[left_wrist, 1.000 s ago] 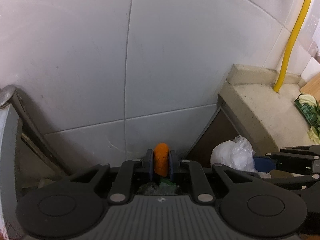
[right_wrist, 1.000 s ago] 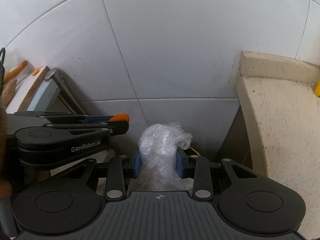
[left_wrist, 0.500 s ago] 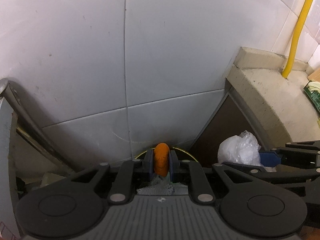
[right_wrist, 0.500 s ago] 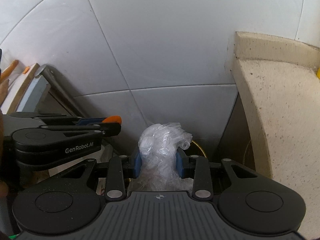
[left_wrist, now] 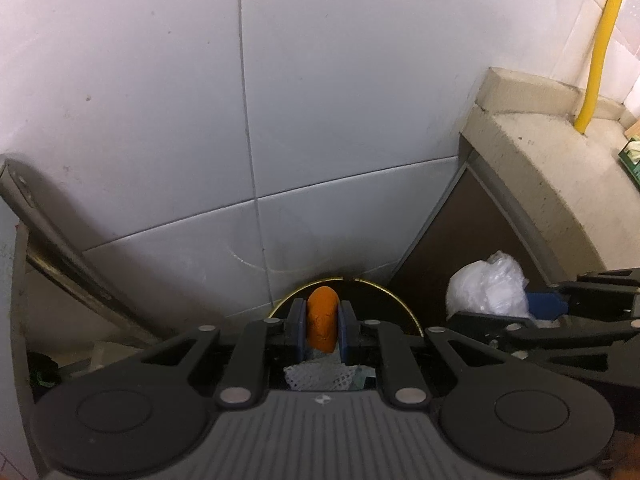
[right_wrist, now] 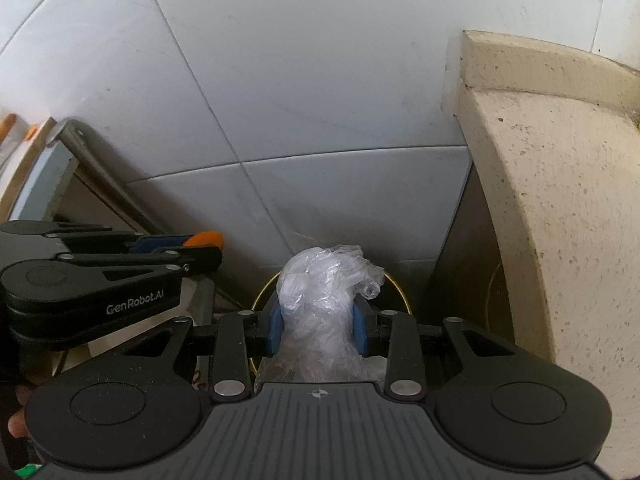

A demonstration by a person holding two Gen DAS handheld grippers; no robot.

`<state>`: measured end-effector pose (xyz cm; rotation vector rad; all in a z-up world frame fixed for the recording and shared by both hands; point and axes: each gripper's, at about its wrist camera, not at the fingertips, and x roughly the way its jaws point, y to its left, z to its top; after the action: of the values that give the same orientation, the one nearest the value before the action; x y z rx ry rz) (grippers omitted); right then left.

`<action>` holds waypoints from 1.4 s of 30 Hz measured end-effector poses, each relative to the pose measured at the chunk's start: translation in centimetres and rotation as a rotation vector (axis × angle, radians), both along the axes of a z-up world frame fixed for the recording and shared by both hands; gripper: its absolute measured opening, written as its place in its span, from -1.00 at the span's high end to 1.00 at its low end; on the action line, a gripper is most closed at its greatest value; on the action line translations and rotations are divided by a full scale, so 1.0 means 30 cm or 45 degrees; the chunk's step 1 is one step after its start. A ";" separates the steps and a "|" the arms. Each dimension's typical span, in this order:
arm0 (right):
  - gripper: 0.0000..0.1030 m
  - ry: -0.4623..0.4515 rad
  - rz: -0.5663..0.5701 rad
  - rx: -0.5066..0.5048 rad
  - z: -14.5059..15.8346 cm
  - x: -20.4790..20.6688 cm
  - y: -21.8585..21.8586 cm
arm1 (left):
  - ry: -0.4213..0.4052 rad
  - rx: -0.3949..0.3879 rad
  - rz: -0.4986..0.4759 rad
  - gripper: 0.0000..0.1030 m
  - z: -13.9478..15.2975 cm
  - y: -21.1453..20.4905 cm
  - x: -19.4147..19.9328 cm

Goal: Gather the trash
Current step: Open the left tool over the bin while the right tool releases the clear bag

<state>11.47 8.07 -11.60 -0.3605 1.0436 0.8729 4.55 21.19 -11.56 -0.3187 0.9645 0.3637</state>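
Left wrist view: the left gripper [left_wrist: 323, 330] holds its jaws narrow, clamped on a small orange rounded scrap [left_wrist: 322, 324]. Compared with 1 second ago, a round dark bin with a gold rim [left_wrist: 394, 294] has come into sight at 12 o'clock beneath the scrap, so dropping looks close.

Right wrist view: the right gripper [right_wrist: 319, 330] pinches a crumpled clear plastic film wad [right_wrist: 325, 300] with jaws partly apart; the same rim [right_wrist: 400, 296] now shows behind it, at 12 o'clock.

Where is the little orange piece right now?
The orange piece is pinched in the left gripper, low in the middle of the left wrist view, just above the gold-rimmed bin by the tiled wall.
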 end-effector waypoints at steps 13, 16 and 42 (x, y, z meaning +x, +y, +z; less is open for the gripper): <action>0.10 0.018 -0.022 -0.049 -0.050 0.012 0.004 | 0.067 0.001 -0.010 0.76 -0.026 0.010 0.009; 0.07 0.026 -0.022 -0.057 -0.071 0.020 0.026 | 0.075 -0.015 -0.010 0.61 -0.031 0.013 0.017; -0.27 0.046 -0.138 -0.053 -0.134 0.064 0.043 | -0.009 -0.118 0.037 0.28 -0.021 0.071 0.056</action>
<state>13.40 9.34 -15.62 -0.3208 1.1062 0.7638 6.24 23.32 -12.20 -0.4184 0.9722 0.3449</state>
